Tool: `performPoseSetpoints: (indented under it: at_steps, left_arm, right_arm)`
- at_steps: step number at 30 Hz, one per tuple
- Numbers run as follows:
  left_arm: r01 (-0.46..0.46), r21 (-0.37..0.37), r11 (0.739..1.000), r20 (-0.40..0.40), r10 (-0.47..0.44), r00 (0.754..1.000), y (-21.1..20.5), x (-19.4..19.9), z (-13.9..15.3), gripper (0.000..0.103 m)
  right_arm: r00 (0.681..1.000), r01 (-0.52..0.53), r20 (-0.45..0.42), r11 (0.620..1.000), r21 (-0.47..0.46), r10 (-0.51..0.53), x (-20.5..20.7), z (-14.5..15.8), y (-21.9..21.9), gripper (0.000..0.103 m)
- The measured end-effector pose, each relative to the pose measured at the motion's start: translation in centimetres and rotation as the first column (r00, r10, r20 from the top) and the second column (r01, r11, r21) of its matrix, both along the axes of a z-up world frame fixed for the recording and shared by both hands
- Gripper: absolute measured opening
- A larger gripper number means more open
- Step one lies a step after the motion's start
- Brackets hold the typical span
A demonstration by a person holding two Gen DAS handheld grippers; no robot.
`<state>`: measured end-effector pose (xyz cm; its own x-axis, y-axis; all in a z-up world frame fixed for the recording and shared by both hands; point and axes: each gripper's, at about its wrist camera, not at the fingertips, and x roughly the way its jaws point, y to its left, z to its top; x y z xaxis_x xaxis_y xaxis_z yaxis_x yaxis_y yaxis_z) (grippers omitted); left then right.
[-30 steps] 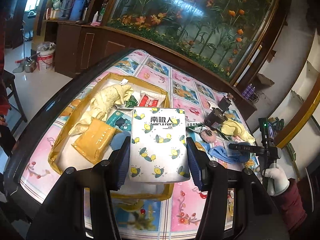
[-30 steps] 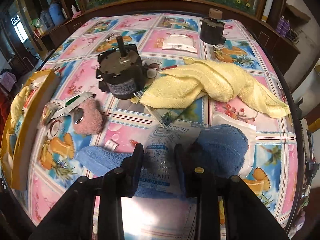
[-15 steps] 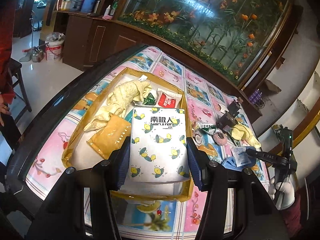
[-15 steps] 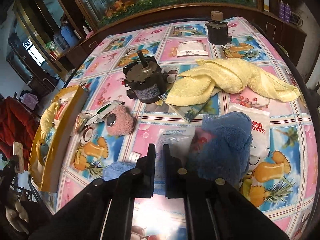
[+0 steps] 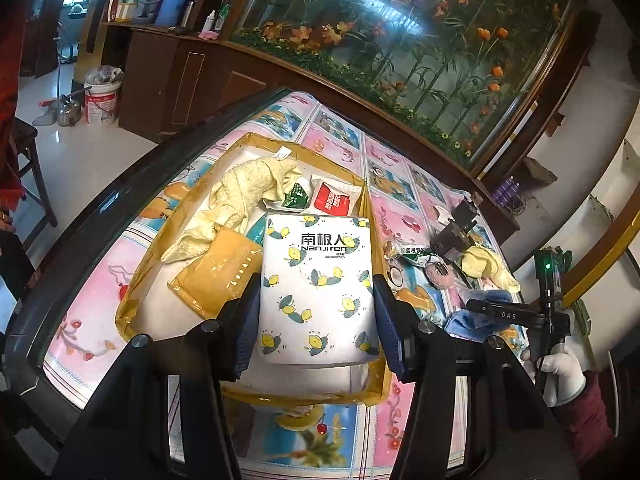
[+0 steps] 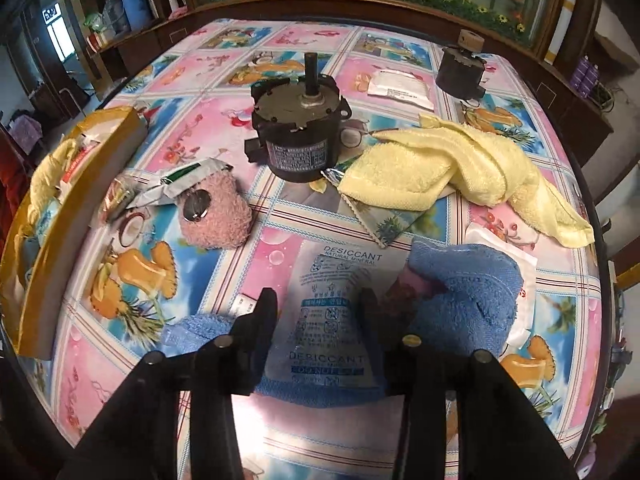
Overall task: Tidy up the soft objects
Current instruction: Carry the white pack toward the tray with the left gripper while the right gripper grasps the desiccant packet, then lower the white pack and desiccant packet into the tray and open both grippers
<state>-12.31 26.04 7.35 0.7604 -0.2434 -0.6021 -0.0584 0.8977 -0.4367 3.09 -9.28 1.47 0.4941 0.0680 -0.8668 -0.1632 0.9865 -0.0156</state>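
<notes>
My left gripper (image 5: 316, 312) is shut on a white soft pack with lemon prints (image 5: 318, 280), held over the near end of the yellow cardboard box (image 5: 132, 312). The box holds a pale yellow towel (image 5: 244, 192), a mustard pouch (image 5: 212, 272) and a red-white packet (image 5: 334, 198). My right gripper (image 6: 316, 304) is open, its fingers either side of a white desiccant packet (image 6: 332, 308) lying on a blue towel (image 6: 460, 300). A yellow towel (image 6: 452, 164) and a pink plush (image 6: 216, 212) lie further out on the table.
A black motor (image 6: 298, 132) stands mid-table and a smaller one (image 6: 460, 68) at the far right. A white sachet (image 6: 400, 88) lies between them, foil wrappers (image 6: 180, 180) by the plush. The box (image 6: 52, 220) stands at the left table edge.
My right gripper had closed up half a second ago and now stands open around the desiccant packet, low over the blue towel. My left gripper has kept the lemon pack over the box.
</notes>
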Motion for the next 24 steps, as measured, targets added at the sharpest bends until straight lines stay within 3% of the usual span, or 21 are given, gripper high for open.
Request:
performPoseSetpoints:
  at_steps: [2,4,9,13,21,24]
  left_arm:
    - [-0.005,0.001,1.0,0.003,0.005,1.0,0.1,-0.1,0.0,0.052]
    - [-0.009,0.001,1.0,0.006,0.009,1.0,0.2,-0.2,-0.1,0.052]
    - [-0.012,0.006,1.0,0.006,0.012,1.0,0.2,-0.2,-0.2,0.052]
    - [-0.023,0.029,0.999,0.014,0.023,1.0,0.4,-0.4,0.2,0.052]
    - [-0.075,0.072,0.995,-0.029,0.077,0.997,1.7,-0.6,-0.7,0.052]
    - [-0.097,0.092,0.991,-0.065,0.103,0.993,2.3,0.0,-1.4,0.052]
  right_arm:
    - [1.0,0.013,-0.012,1.0,-0.024,-0.013,0.5,-0.8,0.1,0.058]
    - [1.0,0.02,-0.015,1.0,-0.008,-0.02,0.6,-1.5,-0.1,0.057]
    - [0.998,0.056,0.012,0.992,0.116,-0.058,0.1,-1.0,-1.6,0.038]
    - [0.996,0.053,0.065,0.978,0.2,-0.068,-1.4,0.7,-2.2,0.037]
    - [0.983,-0.134,0.163,0.946,0.294,0.089,-4.2,5.1,4.4,0.037]
    - [0.974,-0.21,0.157,0.912,0.352,0.164,-4.0,5.5,7.7,0.037]
